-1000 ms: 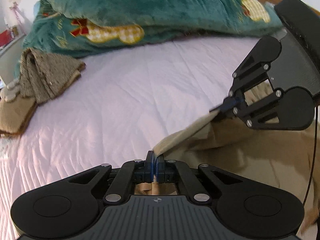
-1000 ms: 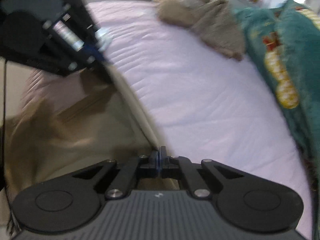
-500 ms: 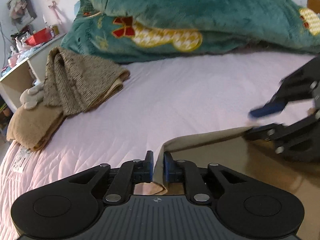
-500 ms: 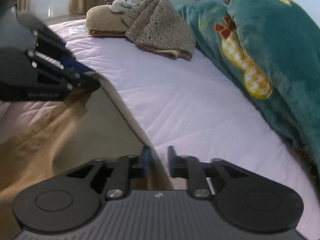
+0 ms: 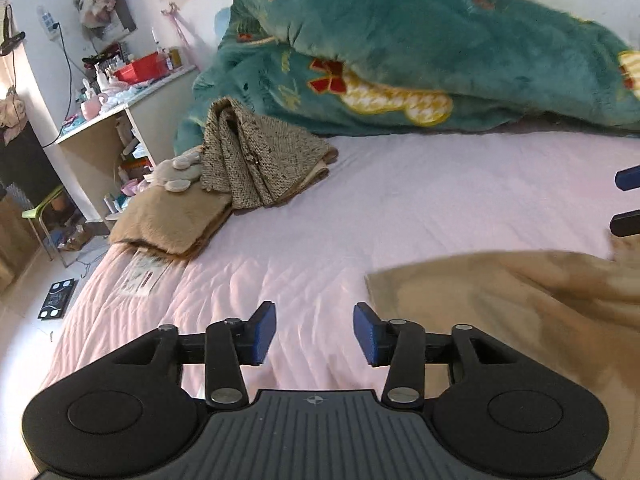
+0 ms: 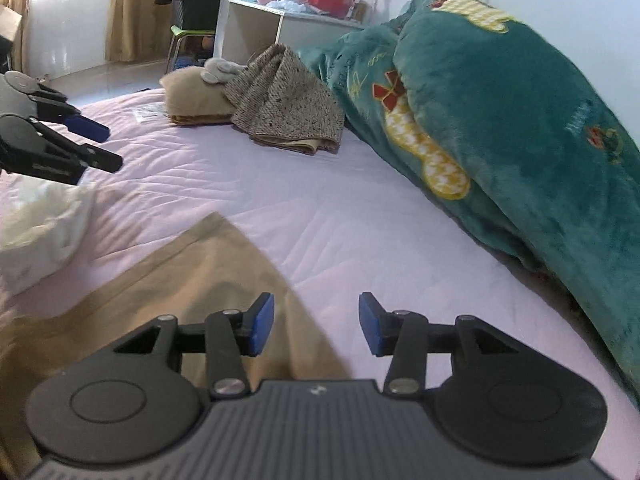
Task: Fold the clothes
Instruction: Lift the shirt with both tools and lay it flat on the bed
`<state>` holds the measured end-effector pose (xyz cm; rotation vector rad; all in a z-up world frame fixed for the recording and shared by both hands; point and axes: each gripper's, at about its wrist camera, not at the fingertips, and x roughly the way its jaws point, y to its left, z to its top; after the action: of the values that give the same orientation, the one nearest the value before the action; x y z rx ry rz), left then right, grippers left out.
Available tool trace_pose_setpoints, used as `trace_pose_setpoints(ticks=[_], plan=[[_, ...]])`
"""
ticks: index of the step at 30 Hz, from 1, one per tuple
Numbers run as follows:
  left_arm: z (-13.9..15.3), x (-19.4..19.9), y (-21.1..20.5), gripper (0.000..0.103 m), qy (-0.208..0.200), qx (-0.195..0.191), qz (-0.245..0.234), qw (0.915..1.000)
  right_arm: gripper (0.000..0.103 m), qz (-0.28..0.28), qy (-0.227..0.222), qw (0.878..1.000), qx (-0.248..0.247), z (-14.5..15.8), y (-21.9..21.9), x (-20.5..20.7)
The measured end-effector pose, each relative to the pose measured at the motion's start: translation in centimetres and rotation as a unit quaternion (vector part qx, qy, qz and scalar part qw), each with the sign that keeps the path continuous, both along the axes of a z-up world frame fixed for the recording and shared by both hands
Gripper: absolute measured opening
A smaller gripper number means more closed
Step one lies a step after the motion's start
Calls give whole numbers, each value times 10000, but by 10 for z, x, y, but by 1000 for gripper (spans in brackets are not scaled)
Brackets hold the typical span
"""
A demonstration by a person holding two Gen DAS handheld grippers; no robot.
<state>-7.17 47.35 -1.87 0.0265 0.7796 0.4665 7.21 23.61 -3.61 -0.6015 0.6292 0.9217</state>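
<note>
A tan garment [image 5: 520, 312] lies flat on the pink bed sheet [image 5: 400, 208]; it also shows in the right wrist view [image 6: 192, 280]. My left gripper [image 5: 315, 332] is open and empty, just left of the garment's corner. My right gripper [image 6: 316, 330] is open and empty, above the garment's far edge. The left gripper's open fingers [image 6: 86, 128] show at the left of the right wrist view. The right gripper's fingertips [image 5: 626, 178] show at the right edge of the left wrist view.
A teal plush blanket [image 5: 420, 60] is heaped along the far side of the bed. A speckled knit garment [image 5: 256, 160] and a folded brown fleece [image 5: 172, 216] lie at the far left. A white cloth [image 6: 36, 228] lies at left. A desk [image 5: 120, 120] stands beyond.
Both grippers were shut on the tan garment's edge, holding it up. They have opened and let go, and the garment now lies flat on the sheet. Both grippers have drawn back.
</note>
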Motion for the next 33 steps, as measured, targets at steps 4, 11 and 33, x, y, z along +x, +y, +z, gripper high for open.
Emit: trace_pose_setpoints(ticks=[4, 11, 33], plan=[[8, -74, -44, 59, -102, -276, -205, 9994, 64, -466, 332, 9983, 127, 14, -63, -53], [-34, -183, -117, 59, 254, -470, -695, 9961, 86, -1492, 495, 9871, 312, 6, -191, -155], [-142, -146, -346, 61, 527, -923, -2732, 9561, 93, -3711, 1745, 9049, 1140, -147, -370, -210]])
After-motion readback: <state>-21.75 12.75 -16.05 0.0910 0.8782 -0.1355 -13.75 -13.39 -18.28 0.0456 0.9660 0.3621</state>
